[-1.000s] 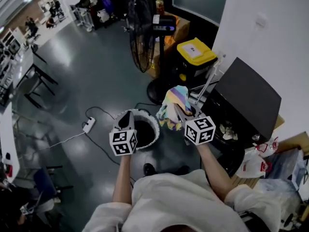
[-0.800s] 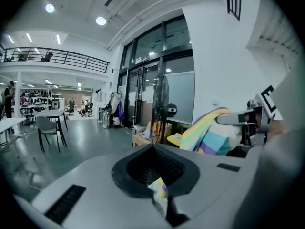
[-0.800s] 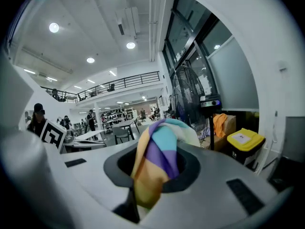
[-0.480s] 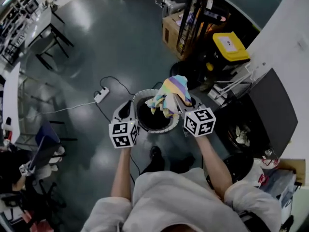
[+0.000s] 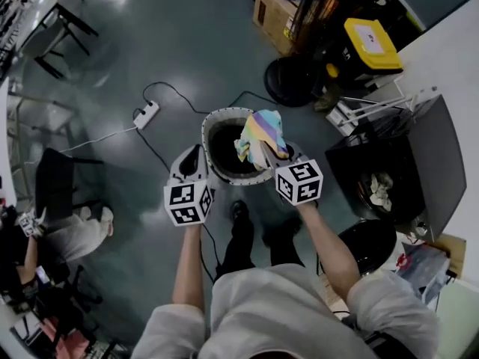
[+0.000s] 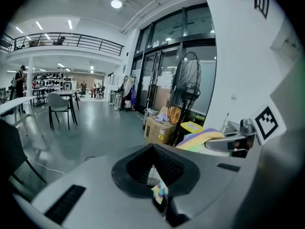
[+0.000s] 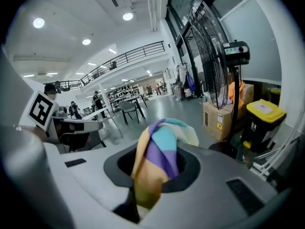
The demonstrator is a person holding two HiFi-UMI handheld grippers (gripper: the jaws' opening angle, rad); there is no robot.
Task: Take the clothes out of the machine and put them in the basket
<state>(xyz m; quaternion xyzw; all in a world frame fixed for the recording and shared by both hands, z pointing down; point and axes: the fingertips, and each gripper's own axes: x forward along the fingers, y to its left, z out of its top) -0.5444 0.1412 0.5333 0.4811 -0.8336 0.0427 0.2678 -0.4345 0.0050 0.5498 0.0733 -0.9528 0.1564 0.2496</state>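
A striped pastel cloth hangs from my right gripper, which is shut on it just over the right rim of the round white-rimmed basket. In the right gripper view the cloth bulges up out of the jaw slit. My left gripper is at the basket's left rim. It is shut, with a small striped scrap pinched in the slit. The dark machine stands to the right with its lid raised and pale clothes inside.
A fan base, a yellow-lidded bin and a cardboard box stand beyond the basket. A power strip with its cable lies on the floor to the left. The person's feet are just behind the basket.
Both grippers have dropped and swung left from beside the machine. The striped cloth has travelled with the right gripper to above the basket.
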